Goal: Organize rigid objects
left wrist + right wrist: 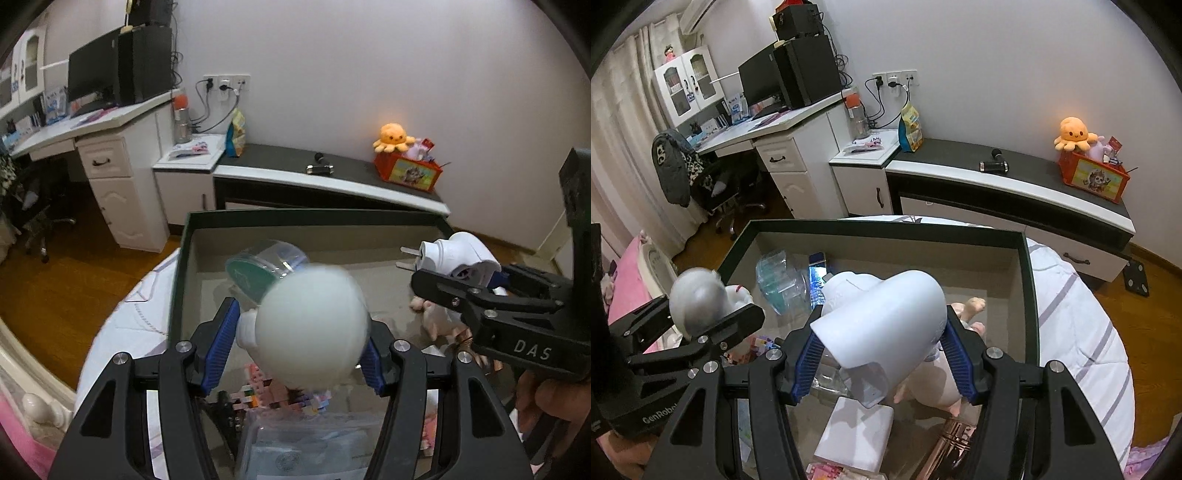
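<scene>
White bulb (pixel 312 326) blurred between parted left gripper (pixel 301 350) pads; right gripper (pixel 882 358) clamps white plug (pixel 882 325) over box (pixel 886 230)

i see a white bulb (pixel 312 326), blurred, and a white plug adapter (pixel 882 328), prongs forward, above the dark-rimmed box (pixel 1030 295).

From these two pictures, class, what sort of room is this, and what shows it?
Most likely a bedroom with a study corner: a desk with a monitor, a striped quilt under the box, and an octopus soft toy.
</scene>
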Motion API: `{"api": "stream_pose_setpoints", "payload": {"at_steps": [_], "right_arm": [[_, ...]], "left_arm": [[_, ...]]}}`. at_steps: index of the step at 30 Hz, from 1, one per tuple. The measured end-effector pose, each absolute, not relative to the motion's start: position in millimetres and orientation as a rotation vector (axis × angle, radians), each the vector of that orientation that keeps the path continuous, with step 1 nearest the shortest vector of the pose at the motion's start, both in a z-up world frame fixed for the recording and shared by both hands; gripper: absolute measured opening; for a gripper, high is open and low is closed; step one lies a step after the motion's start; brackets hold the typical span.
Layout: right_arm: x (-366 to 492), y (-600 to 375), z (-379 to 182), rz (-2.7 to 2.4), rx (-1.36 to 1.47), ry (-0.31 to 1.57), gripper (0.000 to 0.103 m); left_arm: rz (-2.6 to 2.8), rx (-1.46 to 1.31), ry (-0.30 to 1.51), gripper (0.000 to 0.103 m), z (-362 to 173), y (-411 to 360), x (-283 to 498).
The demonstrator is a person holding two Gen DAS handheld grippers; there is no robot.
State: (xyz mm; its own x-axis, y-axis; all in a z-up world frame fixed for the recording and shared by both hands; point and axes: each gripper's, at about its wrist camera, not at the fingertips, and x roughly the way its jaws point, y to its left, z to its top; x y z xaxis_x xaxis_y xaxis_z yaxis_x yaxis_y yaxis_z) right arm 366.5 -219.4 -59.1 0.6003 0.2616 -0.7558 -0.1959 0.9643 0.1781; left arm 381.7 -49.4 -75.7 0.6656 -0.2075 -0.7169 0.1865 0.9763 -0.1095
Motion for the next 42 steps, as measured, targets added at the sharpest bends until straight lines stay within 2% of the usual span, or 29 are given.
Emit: {"api": "stream_pose_setpoints", "payload": {"at_steps": [2, 3, 4, 11, 12, 13, 29, 42], "right_arm": [[365, -220, -55, 0.249, 0.087, 0.873, 0.083], [362, -222, -53, 0.234, 0.092, 0.86, 0.085], [361, -225, -50, 0.234, 0.104, 0.846, 0.087], [334, -244, -30, 0.197, 0.181, 0.792, 0.09], [329, -246, -28, 0.193, 0.191, 0.783, 0.093], [322, -248, -25, 0.195, 0.201, 0.773, 0.103], [191, -244, 18, 0.196, 0.215, 0.613, 0.103], [73, -237, 17, 0.066, 0.135, 0.54, 0.103]], "left_arm": [[-0.197, -0.018, 0.786, 0.086, -71, -48, 378], [-0.193, -0.02, 0.773, 0.099, -68, -46, 375], [-0.196, -0.028, 0.749, 0.103, -63, -44, 370], [-0.178, -0.025, 0.667, 0.103, -39, -35, 337], [-0.176, -0.033, 0.658, 0.103, -36, -33, 332], [-0.175, -0.042, 0.646, 0.103, -32, -31, 323], [-0.18, -0.026, 0.529, 0.103, 8, -28, 190], [-0.157, -0.053, 0.491, 0.103, 12, -16, 92]]}}
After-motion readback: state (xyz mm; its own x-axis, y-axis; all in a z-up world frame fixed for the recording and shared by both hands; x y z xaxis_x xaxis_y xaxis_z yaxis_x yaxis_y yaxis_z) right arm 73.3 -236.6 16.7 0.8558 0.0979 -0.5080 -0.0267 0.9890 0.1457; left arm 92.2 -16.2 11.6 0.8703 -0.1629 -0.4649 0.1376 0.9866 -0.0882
